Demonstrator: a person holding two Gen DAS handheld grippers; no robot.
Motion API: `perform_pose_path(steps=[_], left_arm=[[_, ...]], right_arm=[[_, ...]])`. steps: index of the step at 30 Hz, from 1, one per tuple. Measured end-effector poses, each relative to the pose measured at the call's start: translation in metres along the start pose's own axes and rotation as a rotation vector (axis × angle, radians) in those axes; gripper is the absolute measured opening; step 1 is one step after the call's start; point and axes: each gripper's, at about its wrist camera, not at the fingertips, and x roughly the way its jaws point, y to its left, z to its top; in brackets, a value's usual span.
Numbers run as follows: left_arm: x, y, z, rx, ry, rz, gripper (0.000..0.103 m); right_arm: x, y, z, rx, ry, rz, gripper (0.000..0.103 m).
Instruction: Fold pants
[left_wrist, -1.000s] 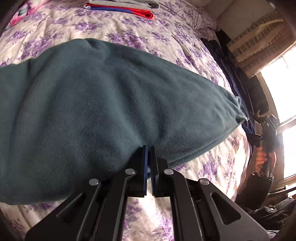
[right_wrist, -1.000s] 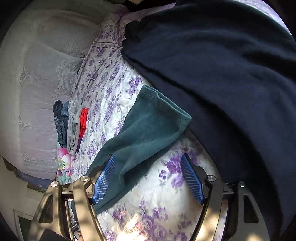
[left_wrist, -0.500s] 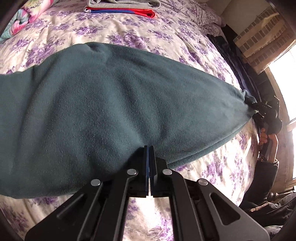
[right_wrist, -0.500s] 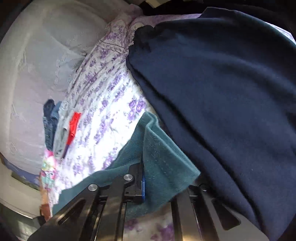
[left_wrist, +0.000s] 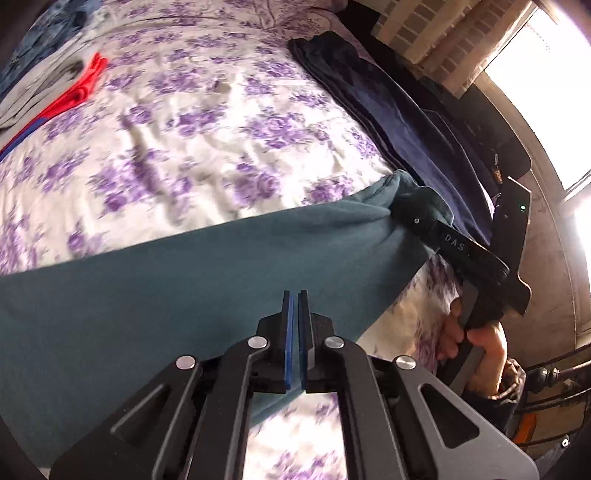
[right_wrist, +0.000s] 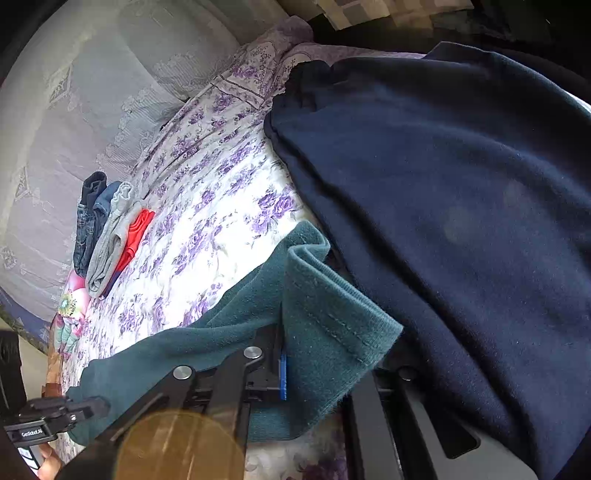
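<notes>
While both tools grip it, a pair of teal fleece pants (left_wrist: 207, 266) stretches in a wide band across the lower half of the left wrist view, above a bed (left_wrist: 207, 122) covered in a white sheet with purple flowers. At the bottom centre of that view, the left hand-held gripper (left_wrist: 294, 306) has its blue pads pressed together, and the edge of the pants appears to be pinched between them. At centre right of the same view, the right hand-held gripper (left_wrist: 417, 218) is bunched into the far end of the cloth.

Seen from the right wrist view, the right hand-held gripper (right_wrist: 295, 354) at bottom centre is pinching a stitched hem of the pants (right_wrist: 325, 317), which drapes over and hides one finger. A large navy garment (right_wrist: 461, 206) fills the right side, touching the teal hem. At centre left lies a stack of folded clothes (right_wrist: 107, 232), in denim, grey and red.

The fleece looks soft, light and floppy, sagging wherever unsupported. Hems and corners seem the best places to hold, since the stitching gives firmer purchase and keeps the edges aligned.
</notes>
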Motion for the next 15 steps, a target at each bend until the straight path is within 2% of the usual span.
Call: perform_pose_path(steps=[1,3,5,8,15], left_arm=[[0.010,-0.006,0.001,0.006,0.000,0.015,0.001],[0.036,-0.004,-0.001,-0.007,0.060,0.013,0.001],[0.041,0.002,-0.007,-0.019,0.018,-0.010,0.001],[0.039,0.005,-0.010,-0.015,0.007,-0.028,0.001],[0.034,-0.004,-0.019,0.040,-0.040,0.022,0.001]], right_arm=[[0.001,0.000,0.001,-0.005,0.000,-0.001,0.005],[0.001,0.000,0.001,-0.008,0.000,0.000,0.005],[0.001,0.000,0.000,-0.012,-0.002,-0.004,0.005],[0.000,0.002,-0.001,-0.019,-0.006,-0.013,0.005],[0.001,0.008,0.000,-0.025,0.008,-0.048,0.005]])
